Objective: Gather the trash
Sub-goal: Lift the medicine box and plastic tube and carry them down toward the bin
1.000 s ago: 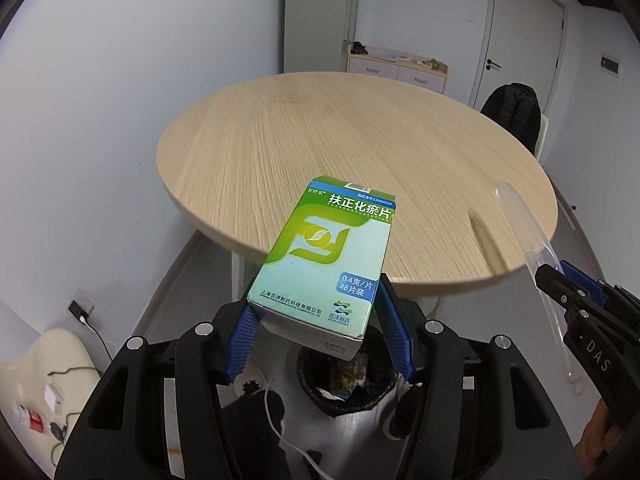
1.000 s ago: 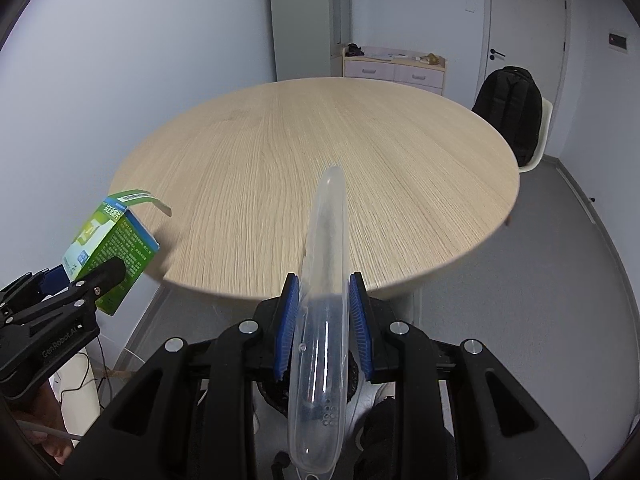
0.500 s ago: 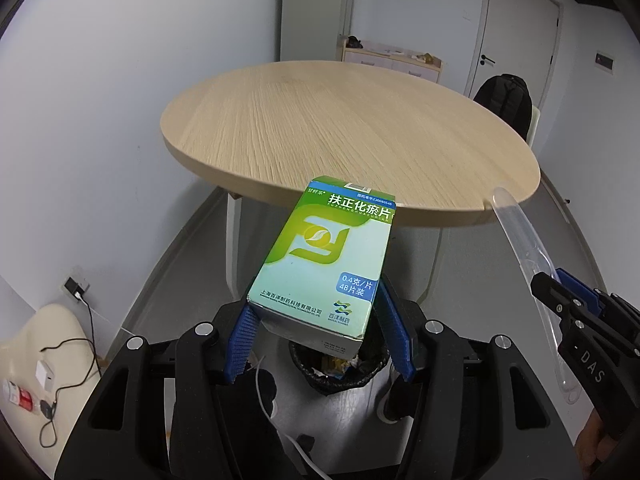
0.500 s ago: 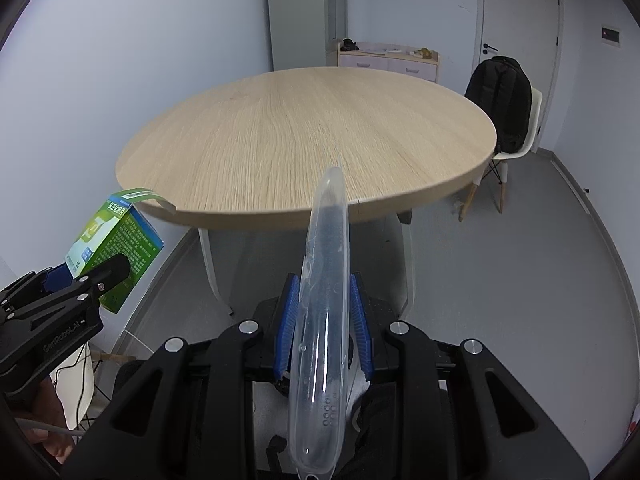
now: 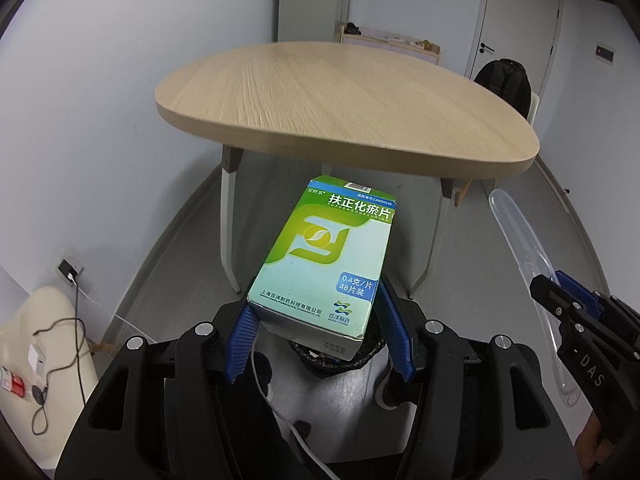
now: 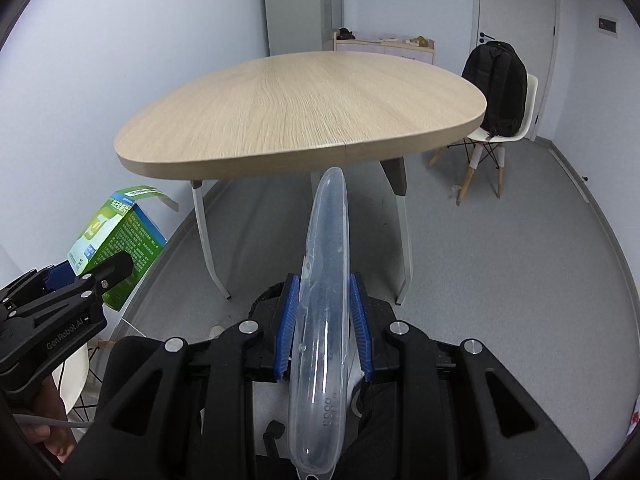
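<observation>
Two grippers — box [image 5: 324,264], clear case [image 6: 324,280] clamped

Medicine box [image 5: 324,264] was glossy printed cardboard; tube [image 6: 326,308] clear smooth plastic. At twelve o'clock, table [image 6: 296,108] showed matt wood grain. Gripper pads [image 5: 242,338] were ribbed blue.

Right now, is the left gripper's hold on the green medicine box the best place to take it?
Reasonably so: the left gripper clamps the green medicine box across its narrow width at the closed near end, coming along its length. The flat parallel sides suit the pads; the far flap is open.
</observation>
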Demonstrator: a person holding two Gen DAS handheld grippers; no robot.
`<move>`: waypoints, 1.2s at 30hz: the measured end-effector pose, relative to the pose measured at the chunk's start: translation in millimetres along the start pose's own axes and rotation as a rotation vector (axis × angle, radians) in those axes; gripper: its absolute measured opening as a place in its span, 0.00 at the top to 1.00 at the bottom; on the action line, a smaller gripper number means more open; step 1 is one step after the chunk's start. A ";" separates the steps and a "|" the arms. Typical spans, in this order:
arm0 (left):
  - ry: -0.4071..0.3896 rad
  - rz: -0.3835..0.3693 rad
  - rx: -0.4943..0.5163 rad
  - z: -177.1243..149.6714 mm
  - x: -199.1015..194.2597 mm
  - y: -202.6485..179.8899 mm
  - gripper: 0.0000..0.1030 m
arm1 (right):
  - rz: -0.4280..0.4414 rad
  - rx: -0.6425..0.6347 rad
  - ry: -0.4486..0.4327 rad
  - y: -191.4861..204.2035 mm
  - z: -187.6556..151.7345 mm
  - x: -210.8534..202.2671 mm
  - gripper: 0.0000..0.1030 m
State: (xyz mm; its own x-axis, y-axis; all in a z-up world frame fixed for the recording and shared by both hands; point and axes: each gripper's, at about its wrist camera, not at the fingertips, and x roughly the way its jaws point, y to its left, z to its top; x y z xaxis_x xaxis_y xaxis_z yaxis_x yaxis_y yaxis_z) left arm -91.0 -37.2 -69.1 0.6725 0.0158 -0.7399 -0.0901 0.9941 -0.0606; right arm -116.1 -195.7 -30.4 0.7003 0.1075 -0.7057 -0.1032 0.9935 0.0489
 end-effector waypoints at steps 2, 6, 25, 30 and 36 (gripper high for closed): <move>0.013 0.003 -0.003 -1.3 9.6 -0.6 0.47 | 0.007 0.003 0.015 -1.3 -2.7 6.1 0.75; 0.043 0.007 -0.011 -5.7 29.6 0.6 0.47 | 0.008 0.006 0.043 -4.5 -5.2 23.2 0.75; 0.162 0.004 -0.008 -10.8 146.0 15.8 0.47 | 0.002 -0.009 0.213 -0.5 -2.6 145.2 0.75; 0.196 -0.001 -0.016 -17.5 177.5 23.8 0.47 | 0.001 -0.025 0.257 6.5 -5.8 181.6 0.75; 0.237 0.007 -0.018 -16.9 220.2 35.0 0.46 | 0.005 -0.041 0.321 15.2 -10.8 226.0 0.75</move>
State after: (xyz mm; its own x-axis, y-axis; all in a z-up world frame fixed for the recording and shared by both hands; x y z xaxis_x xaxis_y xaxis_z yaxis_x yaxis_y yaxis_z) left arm 41.5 -0.7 -245.5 0.4812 -0.0054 -0.8766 -0.1083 0.9920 -0.0655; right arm 33.0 -156.7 -196.8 0.4422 0.0886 -0.8925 -0.1396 0.9898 0.0291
